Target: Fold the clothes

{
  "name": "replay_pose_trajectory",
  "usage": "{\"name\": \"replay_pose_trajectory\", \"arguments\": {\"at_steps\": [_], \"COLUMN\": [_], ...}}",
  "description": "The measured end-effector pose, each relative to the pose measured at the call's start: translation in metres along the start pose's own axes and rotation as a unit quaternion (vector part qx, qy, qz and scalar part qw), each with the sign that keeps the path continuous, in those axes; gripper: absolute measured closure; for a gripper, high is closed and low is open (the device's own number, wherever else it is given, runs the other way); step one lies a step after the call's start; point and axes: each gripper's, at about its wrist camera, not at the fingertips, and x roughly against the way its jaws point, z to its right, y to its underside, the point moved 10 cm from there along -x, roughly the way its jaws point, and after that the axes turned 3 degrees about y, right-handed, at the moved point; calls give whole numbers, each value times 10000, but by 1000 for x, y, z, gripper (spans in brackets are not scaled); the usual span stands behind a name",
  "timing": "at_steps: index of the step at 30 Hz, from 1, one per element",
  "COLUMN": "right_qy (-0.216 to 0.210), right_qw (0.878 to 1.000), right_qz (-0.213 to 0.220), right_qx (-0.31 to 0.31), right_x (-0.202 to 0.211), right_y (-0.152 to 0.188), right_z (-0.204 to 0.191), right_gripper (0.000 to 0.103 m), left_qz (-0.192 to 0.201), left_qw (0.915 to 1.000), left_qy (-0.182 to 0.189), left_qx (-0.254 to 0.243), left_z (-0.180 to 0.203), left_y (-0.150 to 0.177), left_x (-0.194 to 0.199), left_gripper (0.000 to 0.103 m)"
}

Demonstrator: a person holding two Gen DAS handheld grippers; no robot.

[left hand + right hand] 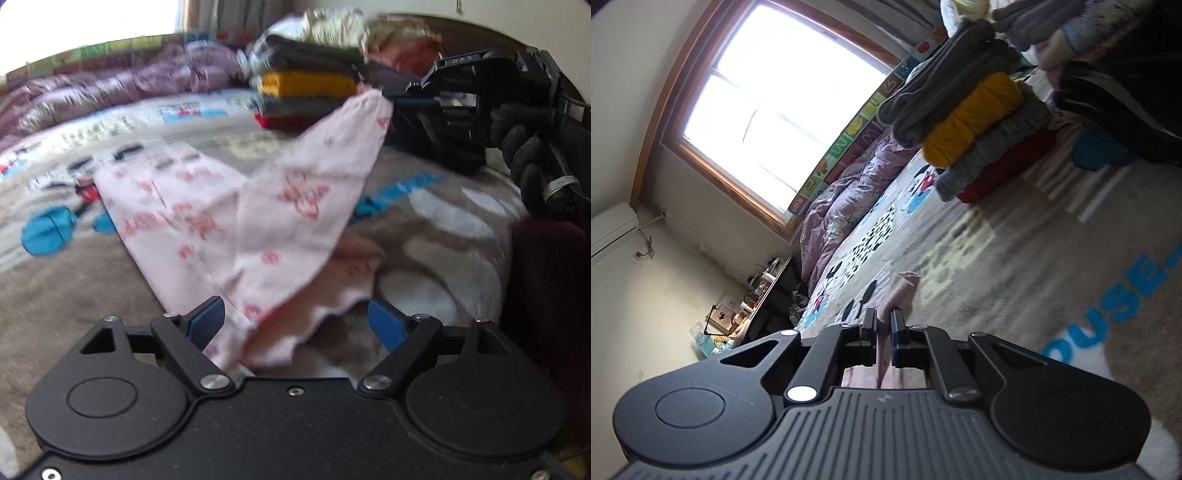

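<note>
A pale pink garment with red prints [236, 221] lies partly on the patterned blanket [74, 295] and is lifted at one corner. My right gripper [391, 96] is shut on that raised corner at the upper right; in its own view the gripper [884, 325] pinches pink cloth [903, 291] between the fingers. My left gripper [295, 321] is open, its blue fingertips [207, 319] on either side of the garment's near edge, which passes between them.
A stack of folded clothes [306, 92] in grey, yellow and red stands on the bed behind the garment; it also shows in the right wrist view [979, 125]. A purple quilt [110, 85] lies along the far edge under a window [783, 96].
</note>
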Motion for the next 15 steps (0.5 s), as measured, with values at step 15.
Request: {"name": "replay_pose_trajectory", "arguments": {"at_steps": [15], "right_qy": [-151], "right_qw": [9982], "right_qz": [-374], "right_qx": [442], "right_x": [-82], "right_y": [-2], "right_z": [-86], "right_gripper": [94], "left_qz": [-256], "left_qw": [9990], "left_qy": [353], "left_qx": [-80], "left_z": [1], "left_y": [22], "left_x": [4], "left_gripper": [17]}}
